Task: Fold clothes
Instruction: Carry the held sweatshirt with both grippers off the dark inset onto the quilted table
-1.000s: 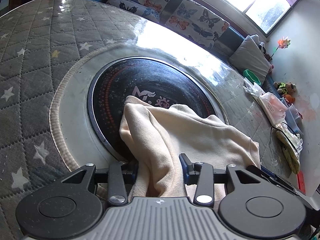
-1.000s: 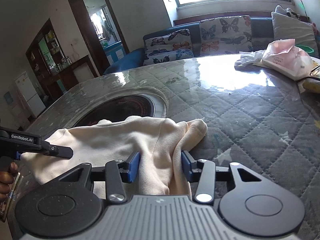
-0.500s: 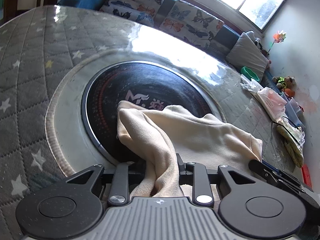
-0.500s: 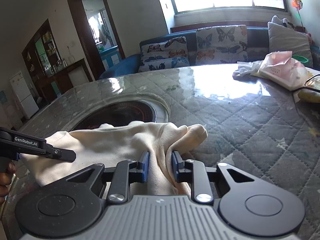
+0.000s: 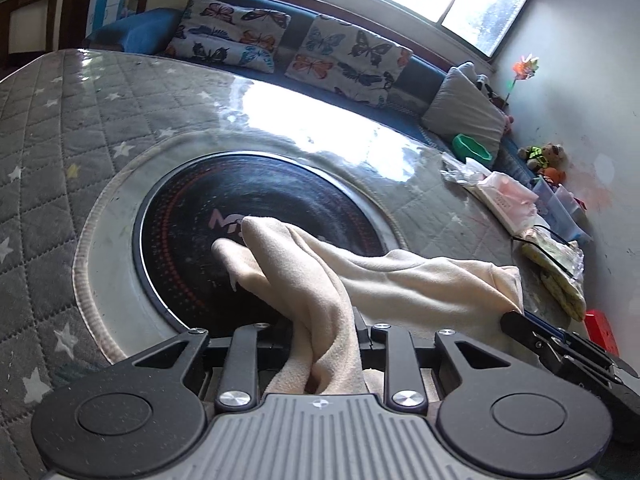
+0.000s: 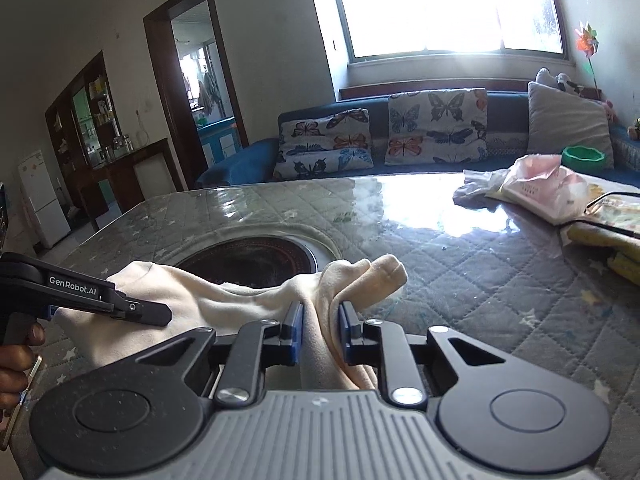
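A cream garment lies partly over the round black cooktop set into the quilted grey table. My left gripper is shut on a bunched fold of it, and the cloth rises from the cooktop toward the jaws. In the right wrist view the same garment stretches leftward. My right gripper has a thick fold between its blue pads, which press it while the jaws are closing further. The left gripper shows there at the left, held by a hand.
Plastic bags with a pink packet, a yellowish bundle and a red object lie along the table's right side. A blue sofa with butterfly cushions and a green bowl stand behind the table.
Both grippers' jaws have narrowed onto folds of the garment. Both have risen, drawing the cloth up and gathering it off the cooktop.
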